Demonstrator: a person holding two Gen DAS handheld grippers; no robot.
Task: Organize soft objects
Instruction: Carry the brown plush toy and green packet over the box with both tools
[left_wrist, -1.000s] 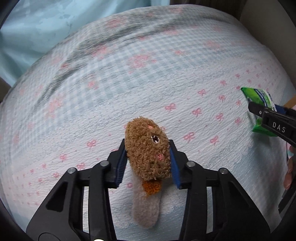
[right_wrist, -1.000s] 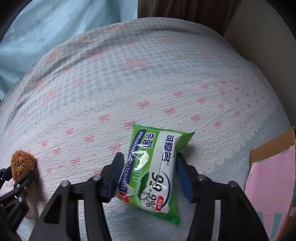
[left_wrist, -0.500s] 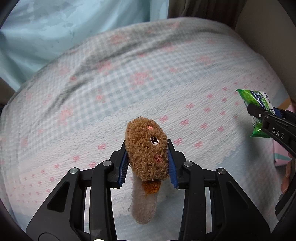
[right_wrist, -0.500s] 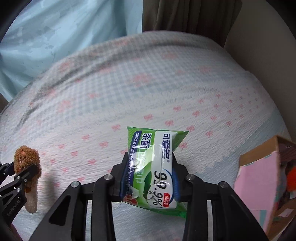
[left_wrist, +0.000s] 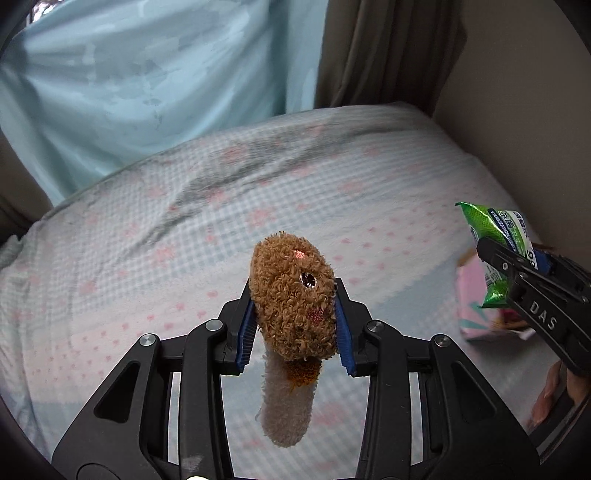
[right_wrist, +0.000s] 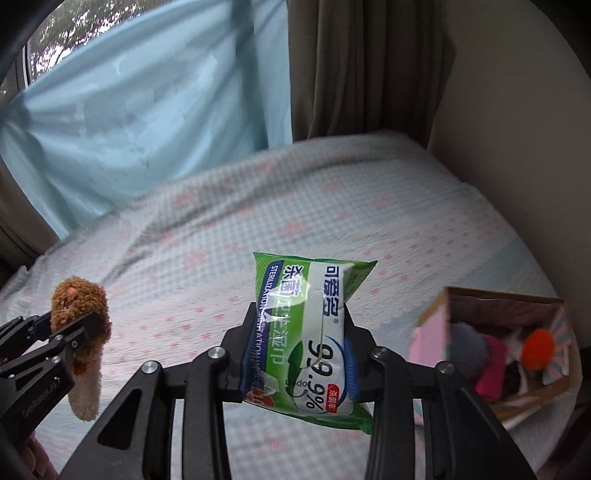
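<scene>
Broadly, a bed with a pale checked cover fills both views. At its right edge sits an open cardboard box, already holding several soft things. Above the bed, the right gripper has its jaws pinching a green pack of wipes, and the left gripper has its jaws pinching a brown plush toy. Both picks look done; carrying them to the box and dropping them in likely remains.

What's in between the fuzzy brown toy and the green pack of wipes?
Nothing but bare checked bedspread, seen behind the gap in the right wrist view. The plush toy and the wipes pack are each held up in their own tool.
</scene>
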